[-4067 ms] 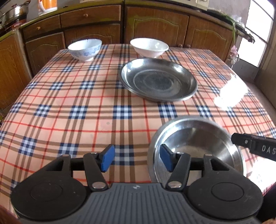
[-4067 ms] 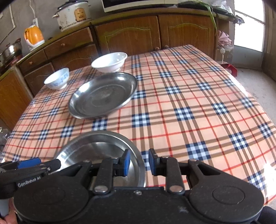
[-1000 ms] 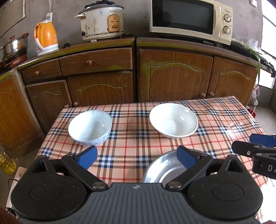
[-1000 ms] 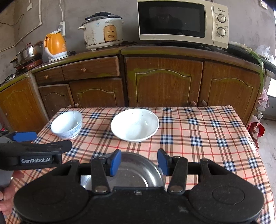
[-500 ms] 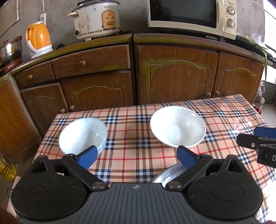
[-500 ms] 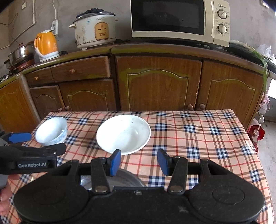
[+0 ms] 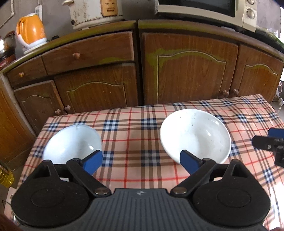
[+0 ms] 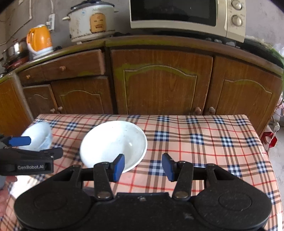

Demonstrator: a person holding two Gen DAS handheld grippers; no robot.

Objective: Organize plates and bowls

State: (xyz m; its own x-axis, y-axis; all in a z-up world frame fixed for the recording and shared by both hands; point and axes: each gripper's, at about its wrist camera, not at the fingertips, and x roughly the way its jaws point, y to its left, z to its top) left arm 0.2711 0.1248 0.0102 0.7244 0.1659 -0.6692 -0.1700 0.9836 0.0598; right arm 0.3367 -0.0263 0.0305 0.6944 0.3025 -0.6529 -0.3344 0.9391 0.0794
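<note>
Surface (image 7: 134,142) wears a glossy plaid oilcloth w/ window glare at the right edge; wide white bowl (image 7: 195,136) looks like glazed ceramic, smooth, finely speckled; smaller bowl (image 7: 71,144) pale blue-white, glossy too; left gripper (image 7: 141,162) is matt black plastic w/ smooth blue pads; right gripper (image 8: 142,168) same, body faintly grainy; cabinets (image 8: 159,81) are varnished wood, grain showing; kettle (image 8: 40,40) shiny orange plastic; microwave (image 8: 188,16) smooth cream casing.
</note>
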